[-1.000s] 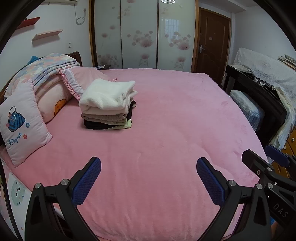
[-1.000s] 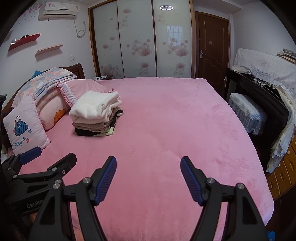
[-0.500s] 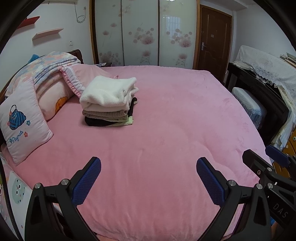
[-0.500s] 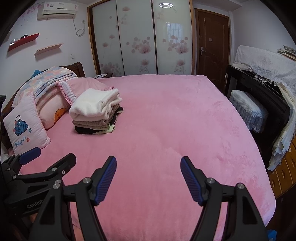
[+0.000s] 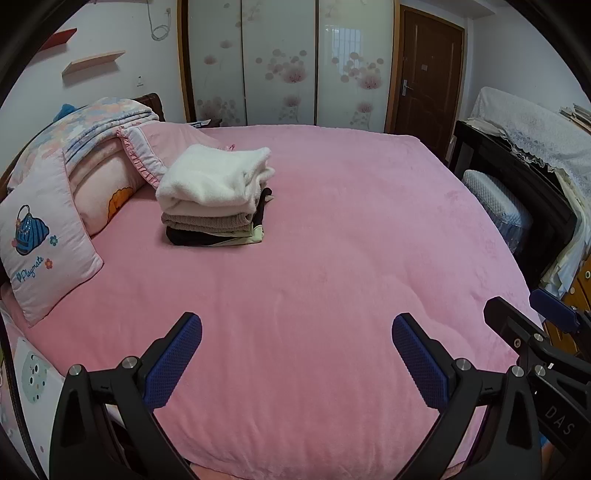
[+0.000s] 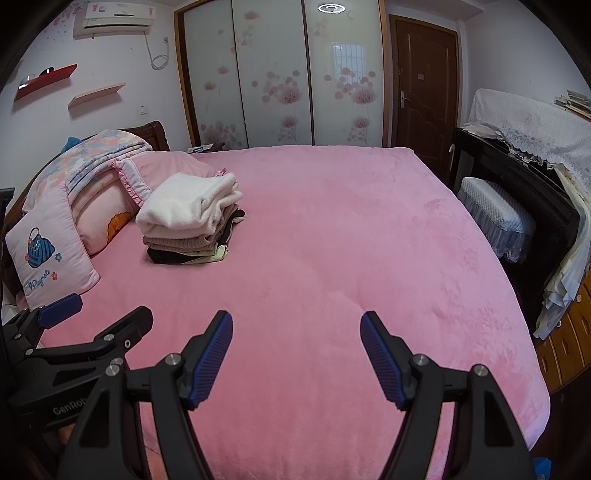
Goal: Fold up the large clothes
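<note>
- The pink bed (image 5: 332, 280) fills both views, its cover bare near the grippers.
- A stack of folded clothes (image 5: 214, 199), white piece on top, sits on the bed beside the pillows (image 5: 48, 240).
- The left gripper (image 5: 295, 354) hovers with jaws wide apart, holding nothing.
- The right gripper (image 6: 295, 354) does the same.

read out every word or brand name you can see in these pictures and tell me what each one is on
"Playmate": stitched under the blue bag on the pink cushion.
"DAS": on the right gripper's black body, seen from the left wrist.
"GenRob", cut off: on the left gripper's body, seen from the right wrist.
Air conditioner markings: too small to read.
</note>
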Available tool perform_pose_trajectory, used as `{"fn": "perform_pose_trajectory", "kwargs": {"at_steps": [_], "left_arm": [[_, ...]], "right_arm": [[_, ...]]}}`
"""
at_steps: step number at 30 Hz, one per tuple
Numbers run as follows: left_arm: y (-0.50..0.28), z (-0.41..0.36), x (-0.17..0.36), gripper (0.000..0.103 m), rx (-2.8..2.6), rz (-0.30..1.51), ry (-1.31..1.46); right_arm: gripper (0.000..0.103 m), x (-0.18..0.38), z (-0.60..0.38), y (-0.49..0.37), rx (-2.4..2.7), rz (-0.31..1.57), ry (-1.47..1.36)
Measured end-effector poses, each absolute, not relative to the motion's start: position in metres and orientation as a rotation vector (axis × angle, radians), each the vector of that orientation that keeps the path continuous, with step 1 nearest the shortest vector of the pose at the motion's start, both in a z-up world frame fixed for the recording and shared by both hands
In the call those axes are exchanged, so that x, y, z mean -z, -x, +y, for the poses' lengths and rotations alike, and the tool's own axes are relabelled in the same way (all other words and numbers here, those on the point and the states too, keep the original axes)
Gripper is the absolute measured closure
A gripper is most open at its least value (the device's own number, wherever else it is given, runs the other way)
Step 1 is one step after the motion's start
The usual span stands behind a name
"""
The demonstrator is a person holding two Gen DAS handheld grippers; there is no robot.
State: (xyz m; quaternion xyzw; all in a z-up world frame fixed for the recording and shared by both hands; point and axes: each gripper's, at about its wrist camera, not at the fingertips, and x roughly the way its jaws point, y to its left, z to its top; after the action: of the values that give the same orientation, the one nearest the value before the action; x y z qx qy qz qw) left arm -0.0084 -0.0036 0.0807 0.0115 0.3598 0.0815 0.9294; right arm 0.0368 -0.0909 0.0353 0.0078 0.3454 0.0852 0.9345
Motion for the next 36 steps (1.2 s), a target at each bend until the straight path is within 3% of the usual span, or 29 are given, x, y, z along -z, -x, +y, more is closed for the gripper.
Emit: {"fn": "perform_pose_trajectory", "kwargs": {"at_steps": [36], "left_arm": [[0.005, 0.0, -0.069, 0.001, -0.145, 0.783, 0.003]], "right_arm": [[0.031, -0.023, -0.092, -0.037, -0.187, 0.716, -0.018]]}}
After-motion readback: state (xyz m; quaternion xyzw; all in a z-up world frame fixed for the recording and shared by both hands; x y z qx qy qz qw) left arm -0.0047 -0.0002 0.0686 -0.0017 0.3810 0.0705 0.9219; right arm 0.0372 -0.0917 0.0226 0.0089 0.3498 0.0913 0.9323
